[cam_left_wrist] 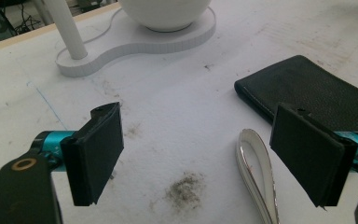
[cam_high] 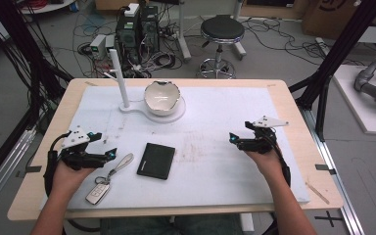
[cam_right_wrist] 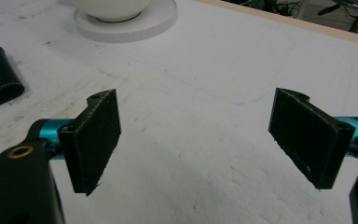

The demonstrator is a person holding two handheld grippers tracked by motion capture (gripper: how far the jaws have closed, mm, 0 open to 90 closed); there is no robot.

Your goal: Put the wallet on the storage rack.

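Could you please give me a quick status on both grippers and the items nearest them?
Left gripper open, empty, beside white-strapped car key fob. Right gripper open, empty, over bare white mat. Black leather wallet flat between them. Nothing in the way.

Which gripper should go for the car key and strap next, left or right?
Left. The left gripper stands open right beside the key's strap, with the car key just below it. The right gripper is also open but sits across the wallet, over bare mat.
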